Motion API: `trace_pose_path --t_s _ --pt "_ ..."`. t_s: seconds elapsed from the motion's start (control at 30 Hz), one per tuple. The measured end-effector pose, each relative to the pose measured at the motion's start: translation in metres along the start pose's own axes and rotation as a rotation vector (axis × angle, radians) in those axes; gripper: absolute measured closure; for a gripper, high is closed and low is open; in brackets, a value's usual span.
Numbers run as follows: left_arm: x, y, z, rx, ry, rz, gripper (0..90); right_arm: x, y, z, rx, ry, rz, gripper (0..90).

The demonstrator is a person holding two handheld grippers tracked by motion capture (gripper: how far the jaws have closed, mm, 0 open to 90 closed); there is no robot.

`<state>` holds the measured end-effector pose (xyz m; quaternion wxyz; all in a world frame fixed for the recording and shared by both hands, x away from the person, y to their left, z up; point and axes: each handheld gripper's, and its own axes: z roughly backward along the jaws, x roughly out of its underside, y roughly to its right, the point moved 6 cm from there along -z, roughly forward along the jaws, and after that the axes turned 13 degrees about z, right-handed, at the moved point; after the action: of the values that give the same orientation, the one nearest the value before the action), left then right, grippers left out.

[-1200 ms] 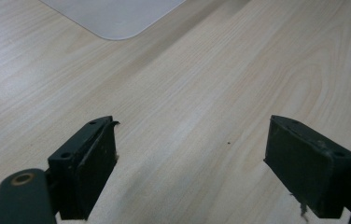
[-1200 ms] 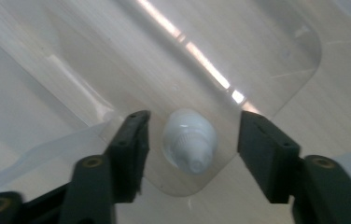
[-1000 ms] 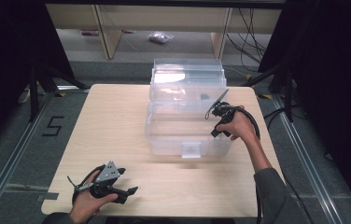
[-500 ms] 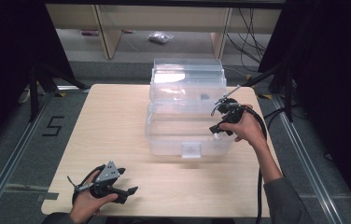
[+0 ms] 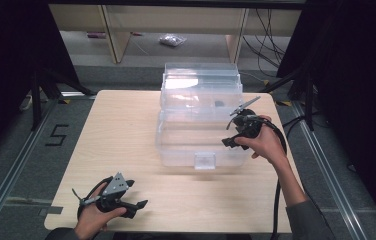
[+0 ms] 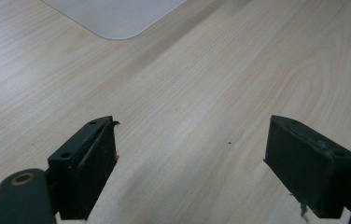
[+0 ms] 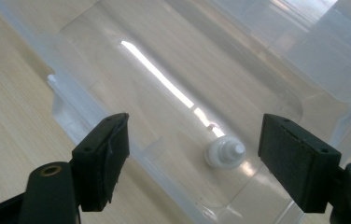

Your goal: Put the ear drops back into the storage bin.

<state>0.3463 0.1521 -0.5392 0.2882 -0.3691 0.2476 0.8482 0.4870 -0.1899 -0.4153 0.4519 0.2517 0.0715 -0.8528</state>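
Tongs on the right point(image 5: 230, 134) hang over the right end of the clear box point(image 5: 201, 112), which stands at the middle of the desk point(image 5: 126, 125) towards its far edge. Their jaws stand wide apart and have just been opening; nothing is between the pads and they touch nothing. In the right gripper view point(image 7: 192, 154) the two black jaws frame the inside of the box point(image 7: 173, 84), and below the gap, on the box floor, lies a small white cap point(image 7: 223, 152) with a nub on top, close to the near wall. A bright strip of light runs across the floor of the box beyond the cap. The right hand point(image 5: 263, 145) grips the tool just beside the box's right wall, with its cable trailing back along the forearm.

The box is see-through, with a raised lid part at the back and a small latch tab on its front wall facing the person.

Tongs on the left point(image 5: 138, 205) are well apart from the box, near the front left corner of the desk, held low in the left hand point(image 5: 93, 217), with the grey three-cornered plate on top. In the left gripper view point(image 6: 190, 168) those jaws also stand wide apart, with bare wood of the desk point(image 6: 211, 93) between them and nothing held or touched. A rounded corner of the box point(image 6: 113, 16) shows at the far edge of that view.
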Motion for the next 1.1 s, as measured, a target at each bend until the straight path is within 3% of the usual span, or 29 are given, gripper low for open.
trace_pose_path --t_s 0.07,0.1,0.37,0.47,0.5,0.53,0.67,0.7,0.73,1.07,1.1 --pt "0.0 0.0 0.0 0.0 0.003 -0.001 16.0 0.0 -0.001 0.003 0.014 0.0 -0.002 25.3" --pt "0.0 0.0 0.0 0.0 0.001 0.0 16.0 0.0 -0.002 0.004 0.004 0.022 0.021 25.3" --pt "0.0 0.0 0.0 -0.001 0.0 0.0 16.0 0.002 -0.012 0.008 -0.003 0.027 0.034 25.2" --pt "0.0 0.0 0.0 0.0 0.0 0.0 16.0 0.003 -0.014 0.008 -0.007 0.031 0.035 25.2" --pt "0.0 0.0 0.0 0.0 0.0 0.001 16.0 0.004 -0.017 0.009 -0.002 0.024 0.008 25.2" --pt "0.0 0.0 0.0 0.0 0.0 0.0 16.0 0.003 -0.016 0.008 -0.005 0.043 0.033 25.1" --pt "0.0 0.001 0.0 0.007 -0.002 0.004 16.0 0.005 -0.019 0.009 0.004 0.06 0.039 24.2" --pt "0.001 0.001 0.0 0.011 -0.007 0.005 16.0 0.005 -0.022 0.01 -0.005 0.053 0.015 24.0" --pt "0.0 0.001 -0.001 0.005 0.003 0.007 16.0 0.006 -0.021 0.009 0.001 0.073 0.045 23.9" --pt "0.0 0.001 -0.001 0.006 0.002 0.006 16.0 0.014 -0.028 0.008 -0.007 0.081 0.024 22.9" --pt "0.0 0.001 -0.001 0.004 0.006 0.009 16.0 0.017 -0.03 0.008 -0.007 0.078 0.006 22.9"
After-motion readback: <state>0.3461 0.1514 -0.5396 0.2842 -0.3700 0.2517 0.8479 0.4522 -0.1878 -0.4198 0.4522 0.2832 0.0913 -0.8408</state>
